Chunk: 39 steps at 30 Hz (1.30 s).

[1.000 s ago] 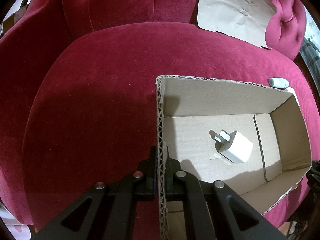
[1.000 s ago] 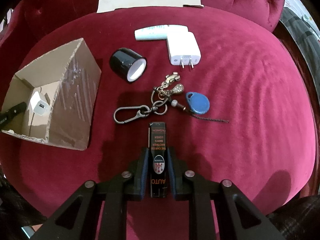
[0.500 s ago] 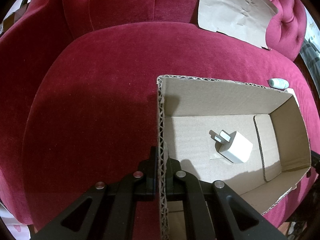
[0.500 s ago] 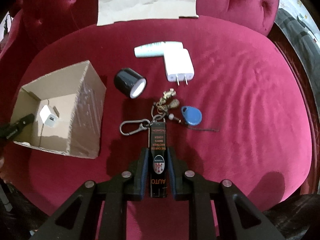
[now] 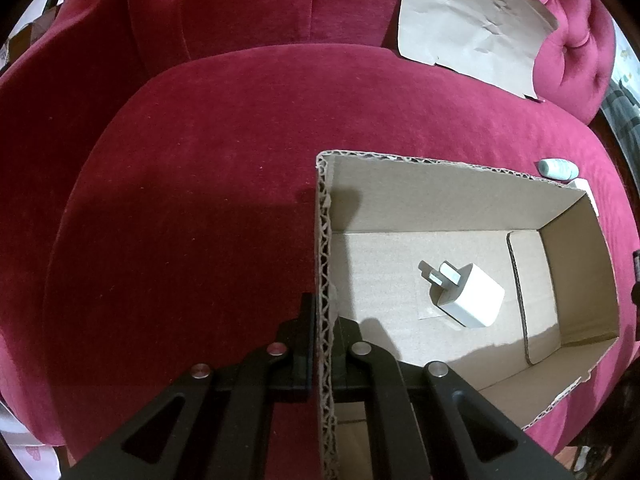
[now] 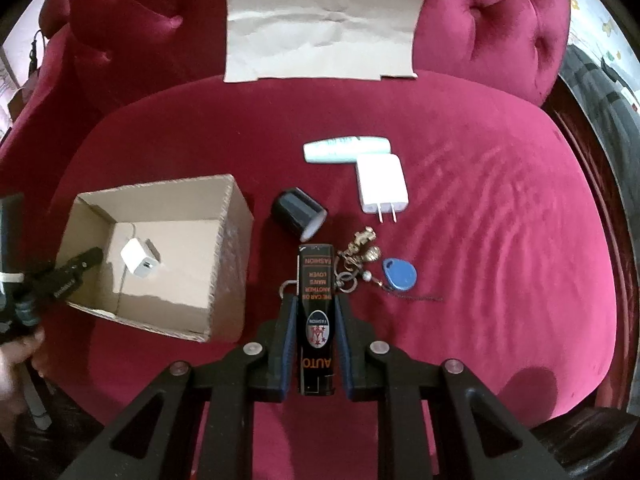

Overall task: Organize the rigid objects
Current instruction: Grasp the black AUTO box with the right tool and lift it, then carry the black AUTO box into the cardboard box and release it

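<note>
An open cardboard box (image 5: pixel 452 196) (image 6: pixel 228 256) sits on the red sofa seat with a small white charger cube (image 5: pixel 468 296) (image 6: pixel 138 260) inside. My left gripper (image 5: pixel 322 320) is shut on the box's left wall. My right gripper (image 6: pixel 316 312) is shut on a black lighter (image 6: pixel 316 300) with orange lettering, held above the seat to the right of the box. On the seat lie a black tape roll (image 6: pixel 298 218), a flat white charger (image 6: pixel 382 186), a pale tube (image 6: pixel 346 149) and a key bunch with a blue fob (image 6: pixel 398 274).
A sheet of brown cardboard (image 6: pixel 324 24) (image 5: pixel 476 20) leans on the tufted sofa back. The left gripper (image 6: pixel 72 272) and the person's hand (image 6: pixel 16 364) show at the left edge of the right wrist view. The seat's front edge is near.
My right gripper has risen and drawn back with the lighter, so the seat objects look smaller and the box closer to centre. The left gripper and box have not moved.
</note>
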Each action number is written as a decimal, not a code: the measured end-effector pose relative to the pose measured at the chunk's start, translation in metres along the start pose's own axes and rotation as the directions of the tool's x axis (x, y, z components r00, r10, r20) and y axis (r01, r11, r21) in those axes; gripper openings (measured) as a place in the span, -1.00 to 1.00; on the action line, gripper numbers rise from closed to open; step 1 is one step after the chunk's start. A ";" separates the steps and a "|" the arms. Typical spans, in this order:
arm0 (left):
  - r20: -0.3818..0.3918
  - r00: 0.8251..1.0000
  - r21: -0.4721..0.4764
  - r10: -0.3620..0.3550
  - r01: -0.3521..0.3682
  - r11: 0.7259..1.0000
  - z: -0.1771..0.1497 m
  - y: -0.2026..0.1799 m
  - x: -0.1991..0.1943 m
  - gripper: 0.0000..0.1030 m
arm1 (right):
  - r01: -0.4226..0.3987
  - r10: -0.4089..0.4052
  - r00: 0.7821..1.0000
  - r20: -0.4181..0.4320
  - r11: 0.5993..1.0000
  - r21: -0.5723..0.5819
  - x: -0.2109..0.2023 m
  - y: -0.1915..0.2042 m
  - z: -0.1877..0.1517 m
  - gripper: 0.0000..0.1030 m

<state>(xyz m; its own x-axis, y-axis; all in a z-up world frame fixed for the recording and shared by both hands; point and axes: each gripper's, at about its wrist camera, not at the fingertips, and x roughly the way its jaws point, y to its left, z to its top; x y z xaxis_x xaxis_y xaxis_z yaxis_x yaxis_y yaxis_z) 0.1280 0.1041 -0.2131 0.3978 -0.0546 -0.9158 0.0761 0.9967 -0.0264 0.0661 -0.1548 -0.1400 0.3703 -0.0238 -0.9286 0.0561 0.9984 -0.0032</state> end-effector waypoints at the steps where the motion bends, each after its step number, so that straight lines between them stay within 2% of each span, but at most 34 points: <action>1: -0.001 1.000 -0.002 -0.001 0.001 1.000 0.000 0.000 0.000 -0.94 | -0.001 0.001 1.000 0.005 1.000 -0.006 -0.002 0.002 0.000 -0.64; 21: -0.005 1.000 0.002 -0.001 0.001 1.000 0.001 0.001 0.001 -0.94 | -0.101 0.107 0.993 0.040 0.986 -0.133 -0.015 0.064 0.041 -0.64; 39: -0.005 1.000 0.000 -0.002 0.002 1.000 0.000 0.000 0.001 -0.94 | -0.187 0.192 0.981 0.001 0.955 -0.229 0.004 0.127 0.043 -0.64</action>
<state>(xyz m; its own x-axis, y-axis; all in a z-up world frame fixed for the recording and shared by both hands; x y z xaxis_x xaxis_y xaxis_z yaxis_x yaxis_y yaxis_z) 0.1287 0.1042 -0.2140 0.3927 -0.0562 -0.9179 0.0770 0.9966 -0.0280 0.1142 -0.0299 -0.1278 0.3754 0.1684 -0.9114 -0.2275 0.9700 0.0855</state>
